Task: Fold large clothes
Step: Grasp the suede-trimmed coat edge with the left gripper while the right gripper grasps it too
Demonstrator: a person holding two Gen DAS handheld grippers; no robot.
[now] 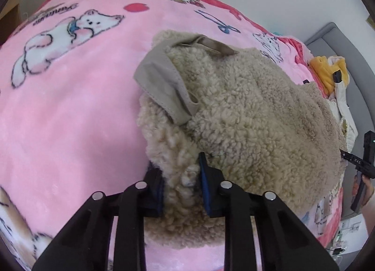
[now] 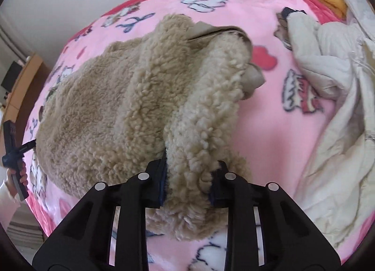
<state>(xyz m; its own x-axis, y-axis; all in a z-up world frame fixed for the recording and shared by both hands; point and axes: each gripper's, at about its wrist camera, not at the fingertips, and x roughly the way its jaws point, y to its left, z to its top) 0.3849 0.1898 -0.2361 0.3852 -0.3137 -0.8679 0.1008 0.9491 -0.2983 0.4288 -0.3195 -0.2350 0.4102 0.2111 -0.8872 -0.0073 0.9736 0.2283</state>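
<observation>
Lay bunched on the pink blanket (image 1: 70,111) near the bed's near edge: the fleece coat (image 1: 246,111). Gripped by both, left claw (image 1: 181,186) and right claw (image 2: 189,184) clenched on its near hem. Judged mid-fold; next, probably lifted together and carried toward the collar.

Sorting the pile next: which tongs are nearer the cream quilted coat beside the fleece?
Right. The right tongs grip the fleece jacket on the side by the cream coat; the left tongs grip its far edge.
</observation>
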